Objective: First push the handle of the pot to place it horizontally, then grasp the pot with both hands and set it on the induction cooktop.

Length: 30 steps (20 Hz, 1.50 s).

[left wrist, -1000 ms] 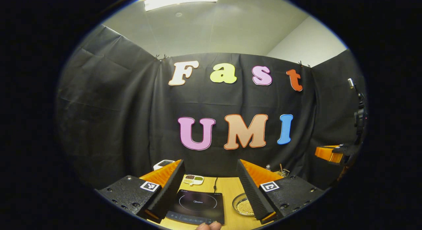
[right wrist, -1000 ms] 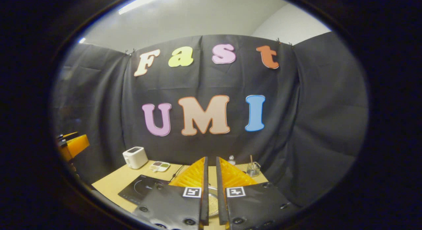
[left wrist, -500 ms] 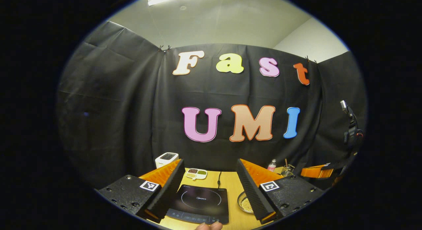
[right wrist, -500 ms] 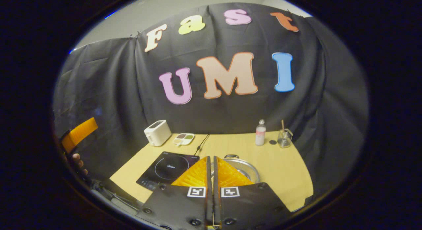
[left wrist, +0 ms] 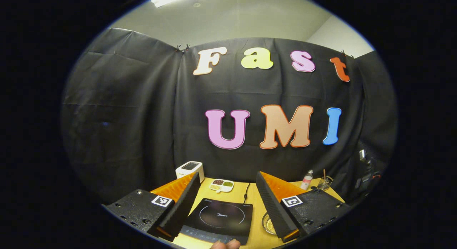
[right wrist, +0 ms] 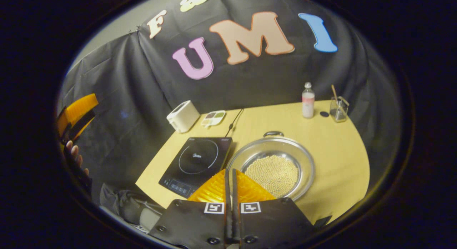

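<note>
A round metal pot (right wrist: 307, 167) with pale grains in it sits on the wooden table (right wrist: 342, 149), right of the black induction cooktop (right wrist: 197, 159). One small handle (right wrist: 273, 134) shows at the pot's far rim. My right gripper (right wrist: 229, 171) is shut with nothing between its fingers and hovers over the pot's near-left rim. My left gripper (left wrist: 226, 175) is open and empty, above the near edge of the cooktop (left wrist: 219, 218), with a sliver of the pot (left wrist: 267, 224) by its right finger. In the right gripper view the left gripper (right wrist: 76, 111) hangs at the far left, off the table.
Along the back of the table stand a white toaster (right wrist: 182, 115), a small compartment dish (right wrist: 213, 118), a bottle (right wrist: 307, 100) and a glass (right wrist: 338, 109) with a stick. The cooktop's cord (right wrist: 234, 122) runs to the back. A hand (right wrist: 73, 152) holds the left gripper.
The right gripper's view has tipped downward, bringing the whole table, cooktop and pot into sight; it stayed shut. The left gripper's view lowered slightly, still open.
</note>
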{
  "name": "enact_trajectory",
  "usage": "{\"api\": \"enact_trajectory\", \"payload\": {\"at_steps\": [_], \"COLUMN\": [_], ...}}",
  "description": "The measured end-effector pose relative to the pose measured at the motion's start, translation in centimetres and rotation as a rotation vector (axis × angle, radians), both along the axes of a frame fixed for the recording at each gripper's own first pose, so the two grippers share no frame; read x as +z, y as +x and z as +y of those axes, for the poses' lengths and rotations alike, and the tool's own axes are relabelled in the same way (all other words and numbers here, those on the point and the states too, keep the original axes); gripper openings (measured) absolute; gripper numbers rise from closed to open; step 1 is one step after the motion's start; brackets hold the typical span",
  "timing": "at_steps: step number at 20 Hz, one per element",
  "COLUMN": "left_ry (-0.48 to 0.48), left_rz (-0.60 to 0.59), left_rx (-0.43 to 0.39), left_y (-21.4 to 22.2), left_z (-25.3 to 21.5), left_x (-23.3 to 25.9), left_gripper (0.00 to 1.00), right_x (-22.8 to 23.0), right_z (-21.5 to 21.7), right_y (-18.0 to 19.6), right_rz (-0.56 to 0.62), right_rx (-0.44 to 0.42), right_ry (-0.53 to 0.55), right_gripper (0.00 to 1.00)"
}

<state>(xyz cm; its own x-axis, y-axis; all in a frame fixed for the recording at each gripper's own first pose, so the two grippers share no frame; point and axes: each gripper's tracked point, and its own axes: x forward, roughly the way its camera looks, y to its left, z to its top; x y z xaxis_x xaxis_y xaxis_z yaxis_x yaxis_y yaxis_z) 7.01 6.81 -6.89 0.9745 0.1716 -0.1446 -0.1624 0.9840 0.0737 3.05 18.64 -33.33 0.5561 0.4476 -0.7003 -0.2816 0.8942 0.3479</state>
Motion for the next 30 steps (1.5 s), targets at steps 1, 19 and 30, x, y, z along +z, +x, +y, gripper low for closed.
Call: {"api": "enact_trajectory", "payload": {"at_steps": [1, 19, 30], "left_ry": [-0.005, 0.031, 0.03], "left_rz": [0.012, 0.127, 0.126], "left_rx": [0.023, 0.081, 0.057], "left_y": [-0.1, 0.4, 0.7], "left_z": [0.2, 0.8, -0.1], "left_x": [-0.3, -2.9, -3.2], "left_gripper": [0.96, 0.93, 0.93], "right_x": [-1.6, -14.6, -15.5], "right_z": [0.6, 1.8, -1.8], "right_y": [-0.9, -8.4, -8.4], "right_rz": [0.036, 0.357, 0.387], "right_rx": [0.034, 0.202, 0.169], "right_ry": [-0.007, -0.218, -0.26], "right_gripper": [0.02, 0.03, 0.02]}}
